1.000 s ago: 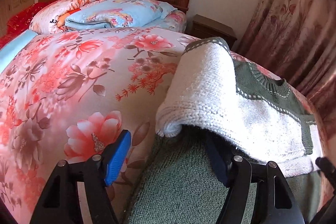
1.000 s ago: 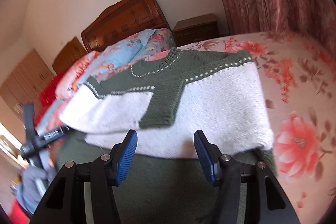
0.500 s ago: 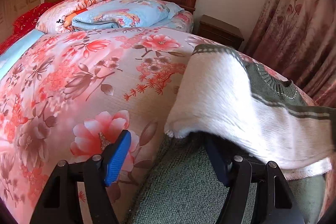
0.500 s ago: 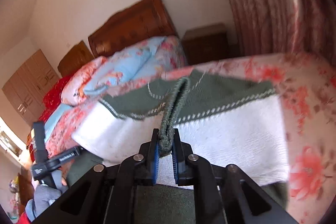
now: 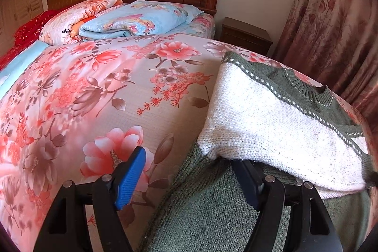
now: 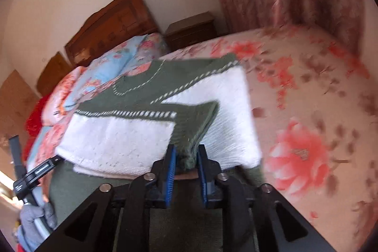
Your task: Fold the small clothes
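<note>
Warm daylight fills both fisheye views — bright and soft, with gentle shadow under the sweater [image 5: 271,119]. The left wrist view is sharp. The right wrist view is smeared by motion blur, worst across the bedspread [image 6: 319,110]. Dark rounded corners — straight lines bow near the edges.

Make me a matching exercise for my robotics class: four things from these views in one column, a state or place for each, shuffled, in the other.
Things:
1. left gripper
2. right gripper
3. sweater
4. blue quilt

States:
A. folded by the headboard
B. pinching a green cuff
C. open, beside the sweater's edge
D. green and white, lying on the bedspread

Pairs: 1-C, 2-B, 3-D, 4-A
</note>
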